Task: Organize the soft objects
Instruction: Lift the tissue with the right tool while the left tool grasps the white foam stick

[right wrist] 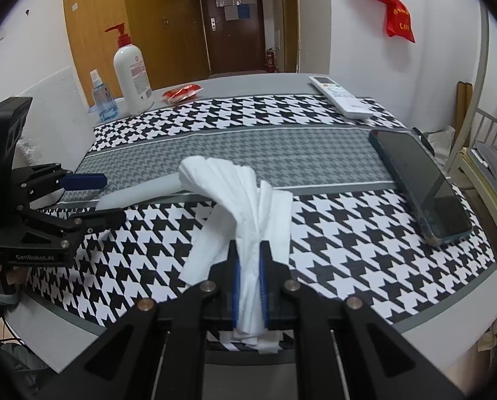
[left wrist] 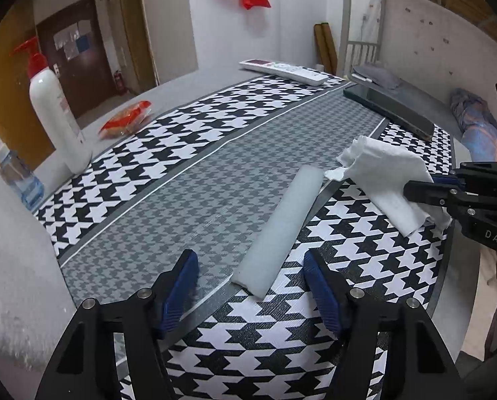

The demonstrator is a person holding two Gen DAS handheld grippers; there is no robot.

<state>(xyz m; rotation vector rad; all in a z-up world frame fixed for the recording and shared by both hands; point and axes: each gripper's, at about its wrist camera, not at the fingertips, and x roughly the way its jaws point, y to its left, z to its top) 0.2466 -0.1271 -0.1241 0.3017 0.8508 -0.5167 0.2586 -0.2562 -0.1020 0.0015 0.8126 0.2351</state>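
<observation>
A long pale foam strip (left wrist: 281,220) lies slantwise on the houndstooth cloth (left wrist: 188,153). Its near end sits between the fingers of my left gripper (left wrist: 251,260), which stands open with a gap on both sides of the strip. To the right is a crumpled white paper tissue (left wrist: 385,173), with my right gripper (left wrist: 411,190) shut on its edge. In the right wrist view the tissue (right wrist: 238,193) fans out ahead of the right gripper (right wrist: 249,246), pinched between the blue pads. There the left gripper (right wrist: 98,198) straddles the foam strip (right wrist: 132,195) at the left.
A white pump bottle (left wrist: 55,113) and a small spray bottle (right wrist: 102,100) stand at the table's far left, beside a red packet (left wrist: 125,121). A white remote (right wrist: 341,98) and a dark phone (right wrist: 418,183) lie at the right. A person's hand (right wrist: 5,276) holds the left gripper.
</observation>
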